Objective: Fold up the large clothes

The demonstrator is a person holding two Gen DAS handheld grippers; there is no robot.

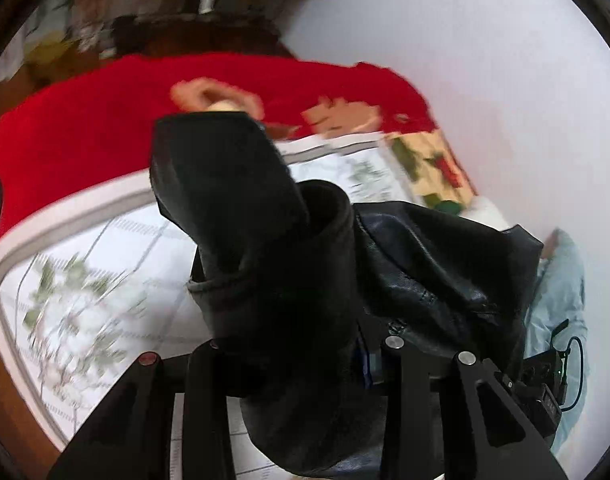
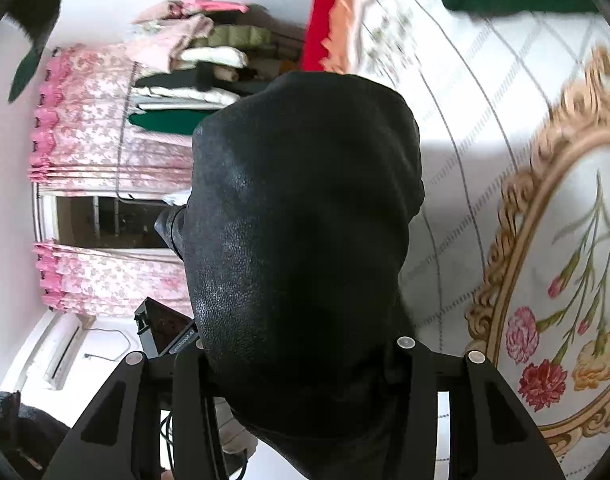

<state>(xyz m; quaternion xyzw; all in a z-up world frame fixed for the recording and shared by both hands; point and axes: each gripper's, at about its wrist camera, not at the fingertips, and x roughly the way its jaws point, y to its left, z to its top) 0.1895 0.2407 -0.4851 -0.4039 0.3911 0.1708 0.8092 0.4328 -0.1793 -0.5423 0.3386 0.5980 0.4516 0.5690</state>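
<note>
A black leather jacket (image 1: 433,264) hangs in the air between my two grippers, above a bed. My left gripper (image 1: 301,364) is shut on a sleeve or cuff of the jacket (image 1: 265,240), which bulges up in front of the camera. My right gripper (image 2: 305,360) is shut on another part of the black jacket (image 2: 301,220), which fills the middle of the right wrist view and hides the fingertips.
A white floral bedsheet (image 1: 89,288) covers the bed, with a red blanket (image 1: 105,112) at its far side. A gold-framed flower print (image 2: 553,320) shows on the sheet. Pink curtains (image 2: 101,148), a window and stacked folded clothes (image 2: 209,72) stand by the wall.
</note>
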